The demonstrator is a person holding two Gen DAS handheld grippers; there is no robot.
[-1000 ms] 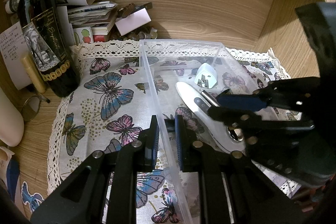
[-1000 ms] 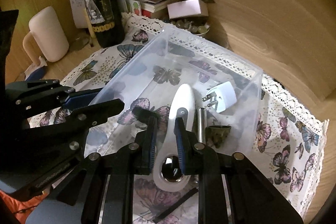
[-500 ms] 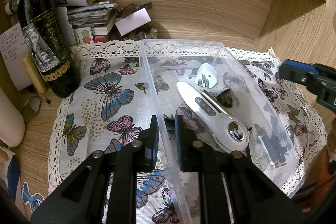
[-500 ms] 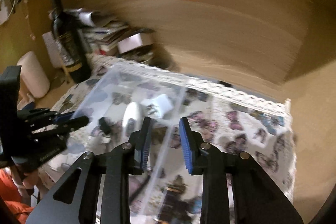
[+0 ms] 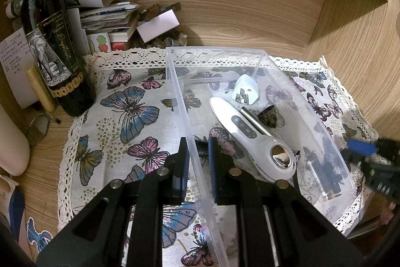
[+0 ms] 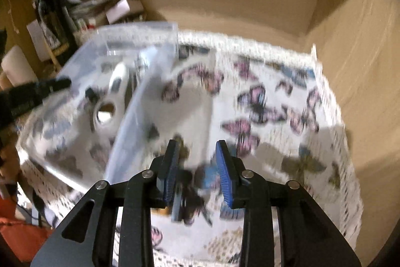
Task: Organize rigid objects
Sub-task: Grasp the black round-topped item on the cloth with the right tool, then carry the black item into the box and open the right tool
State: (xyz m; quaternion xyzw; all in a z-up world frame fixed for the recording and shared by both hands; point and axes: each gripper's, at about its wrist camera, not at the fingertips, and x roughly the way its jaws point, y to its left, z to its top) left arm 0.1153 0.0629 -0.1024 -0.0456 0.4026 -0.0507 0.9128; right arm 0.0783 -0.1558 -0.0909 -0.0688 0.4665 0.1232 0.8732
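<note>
The right gripper (image 6: pixel 197 167), fingers opening and empty, has left the white device (image 5: pixel 252 139) in the clear bin (image 5: pixel 215 51); the left gripper (image 5: pixel 197 167) stays clamped on the bin's wall.

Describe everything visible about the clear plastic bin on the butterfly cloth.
The clear plastic bin is a lidless rectangular box with thin see-through walls, standing upright on the butterfly-print cloth. Inside lie a white handheld device, a white plug adapter, a small dark cone-shaped piece and dark slender items near its right wall. The left gripper pinches its left wall, one finger inside and one outside.
</note>
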